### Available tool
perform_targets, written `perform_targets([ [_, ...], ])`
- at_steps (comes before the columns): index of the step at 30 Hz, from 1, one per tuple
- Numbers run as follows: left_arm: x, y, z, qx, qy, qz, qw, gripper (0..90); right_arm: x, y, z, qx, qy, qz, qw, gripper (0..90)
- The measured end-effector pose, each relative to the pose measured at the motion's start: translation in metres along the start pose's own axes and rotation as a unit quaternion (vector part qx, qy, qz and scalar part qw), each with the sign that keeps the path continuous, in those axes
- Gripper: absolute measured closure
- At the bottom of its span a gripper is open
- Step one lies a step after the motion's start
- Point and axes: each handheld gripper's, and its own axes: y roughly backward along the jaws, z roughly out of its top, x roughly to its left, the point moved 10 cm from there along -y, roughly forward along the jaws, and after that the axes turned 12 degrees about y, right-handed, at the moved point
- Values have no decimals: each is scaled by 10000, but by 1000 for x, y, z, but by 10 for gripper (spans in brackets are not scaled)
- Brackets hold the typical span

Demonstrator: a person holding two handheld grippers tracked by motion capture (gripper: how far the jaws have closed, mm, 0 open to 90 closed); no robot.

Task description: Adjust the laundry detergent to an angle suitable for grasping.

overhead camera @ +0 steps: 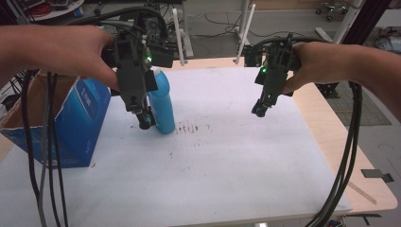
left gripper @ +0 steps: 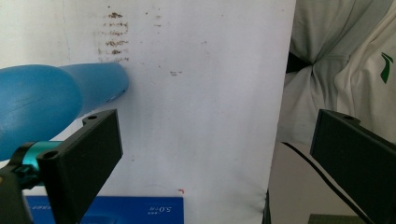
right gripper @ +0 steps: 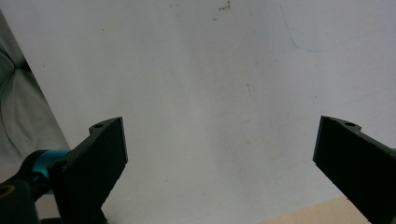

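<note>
Here, one blue bottle [overhead camera: 161,101], one blue box [overhead camera: 80,120], two open tongs.

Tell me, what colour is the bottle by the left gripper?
Light blue; the bottle shows best in the high view.

Overhead camera, two close gripper cameras (shared white table [overhead camera: 227,156])

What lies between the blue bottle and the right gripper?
In the high view, just white sheet with small brown marks beside the bottle; nothing stands before the right gripper.
</note>
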Motion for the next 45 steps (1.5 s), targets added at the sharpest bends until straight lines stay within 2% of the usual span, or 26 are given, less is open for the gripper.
perform_targets([
  [7,-1,0,1,1,-34,4,10000,23,2,-1,0,-115,-76,-61,9999,20],
  [13,-2,0,1,-16,-50,7,10000,23,2,1,0,-494,-281,-189,9982,20],
  [15,-2,0,1,-19,-59,9,10000,23,2,-1,-1,-625,-392,-260,9969,20],
  [18,-1,-1,2,-25,-61,16,10000,23,3,-6,1,-938,-646,-308,9930,20],
  [23,-1,-1,2,-17,-58,29,10000,23,6,-19,3,-1221,-741,-427,9888,20],
  [24,-1,-1,2,-17,-58,29,10000,23,6,-19,3,-1221,-741,-427,9888,20],
  [25,-1,-1,2,-19,-61,42,10000,22,5,-22,3,-1380,-820,-511,9857,20],
  [30,-1,-1,1,-17,-87,60,9999,23,4,-27,3,-1738,-1008,-670,9773,20],
  [33,-1,-1,1,-23,-74,69,9999,23,3,-30,3,-1939,-1117,-809,9713,20],
  [35,0,-1,0,-7,-68,90,9999,22,2,-32,3,-2107,-1176,-912,9662,20],
  [41,0,-2,0,-3,-60,98,9999,23,0,-38,1,-2590,-1498,-1171,9470,20],
  [45,1,-2,0,-18,-54,103,9999,23,-1,-41,-1,-2946,-1662,-1304,9320,20],
])
